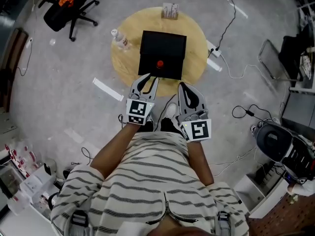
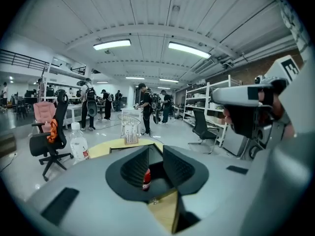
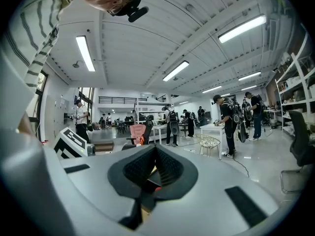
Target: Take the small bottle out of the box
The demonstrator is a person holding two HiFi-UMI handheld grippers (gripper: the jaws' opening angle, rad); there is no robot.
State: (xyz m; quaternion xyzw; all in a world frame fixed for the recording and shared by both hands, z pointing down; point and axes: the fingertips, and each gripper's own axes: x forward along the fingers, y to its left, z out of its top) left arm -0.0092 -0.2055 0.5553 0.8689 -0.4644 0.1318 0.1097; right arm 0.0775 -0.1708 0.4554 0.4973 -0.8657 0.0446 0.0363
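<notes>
A black box (image 1: 163, 53) stands open on a round wooden table (image 1: 197, 33). Inside it, near its front edge, stands the small bottle (image 1: 159, 64) with a red cap. My left gripper (image 1: 150, 77) hovers at the box's near edge with its tips just short of the bottle. In the left gripper view my gripper (image 2: 156, 149) stands open, and the bottle (image 2: 146, 179) shows through the gap beyond the pads, untouched. My right gripper (image 1: 181, 85) hangs just off the table's near edge, its jaws meeting at the tips (image 3: 156, 149) with nothing between them.
A clear water bottle (image 1: 120, 39) stands on the table left of the box, and a small rack (image 1: 170, 11) sits at the far edge. A black office chair (image 1: 66, 9) is at the far left. Cables and a power strip (image 1: 214, 49) lie on the floor to the right.
</notes>
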